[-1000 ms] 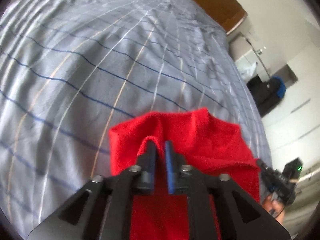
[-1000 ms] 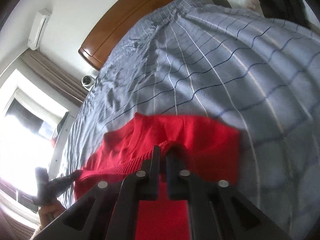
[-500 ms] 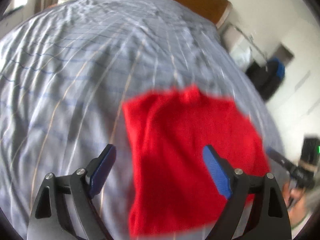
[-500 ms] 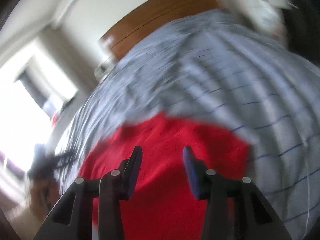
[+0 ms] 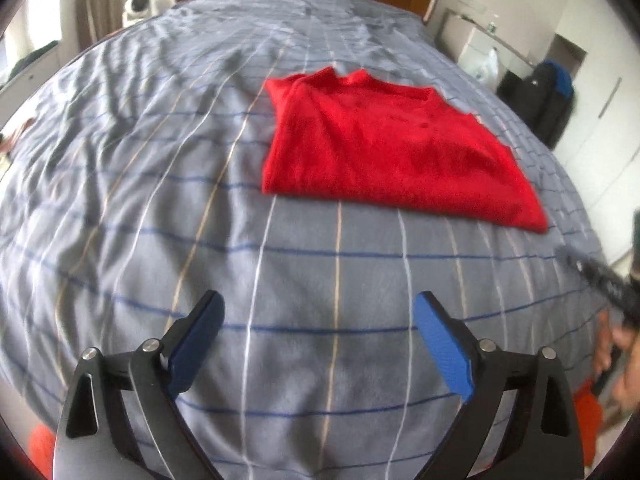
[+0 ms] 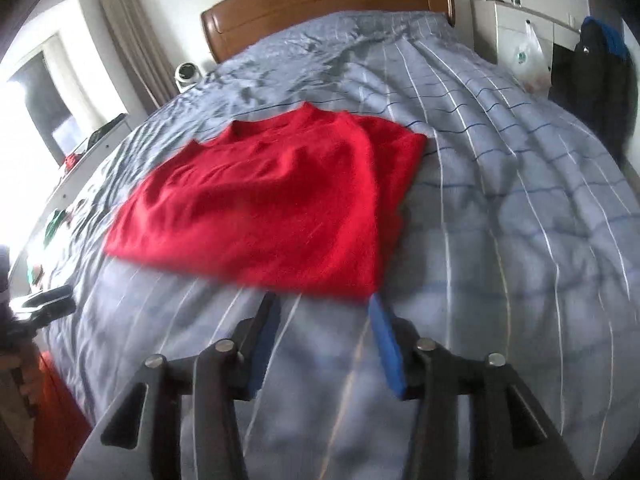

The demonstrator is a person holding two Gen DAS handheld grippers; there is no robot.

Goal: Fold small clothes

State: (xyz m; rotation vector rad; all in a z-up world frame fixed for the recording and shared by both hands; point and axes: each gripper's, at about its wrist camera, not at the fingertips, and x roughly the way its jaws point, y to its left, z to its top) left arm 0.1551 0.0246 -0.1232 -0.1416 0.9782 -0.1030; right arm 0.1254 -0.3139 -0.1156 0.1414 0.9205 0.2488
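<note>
A red knit garment [image 5: 384, 152] lies folded flat on the grey checked bedspread [image 5: 160, 200]. It also shows in the right wrist view [image 6: 272, 204]. My left gripper [image 5: 318, 312] is open and empty, well short of the garment's near edge. My right gripper [image 6: 324, 308] is open and empty, its fingertips [image 6: 378, 312] just short of the garment's near right corner. The right gripper's body shows at the right edge of the left wrist view [image 5: 608, 284].
A wooden headboard [image 6: 320, 4] stands at the far end of the bed. A white cabinet with a plastic bag [image 6: 528, 56] and dark hanging bags [image 6: 600, 72] stand to the right. A window [image 6: 44, 92] and shelf are on the left.
Both grippers were shut on the red garment a second ago. They have opened, let it go and pulled back towards the bed's near edge. The garment now lies flat.
</note>
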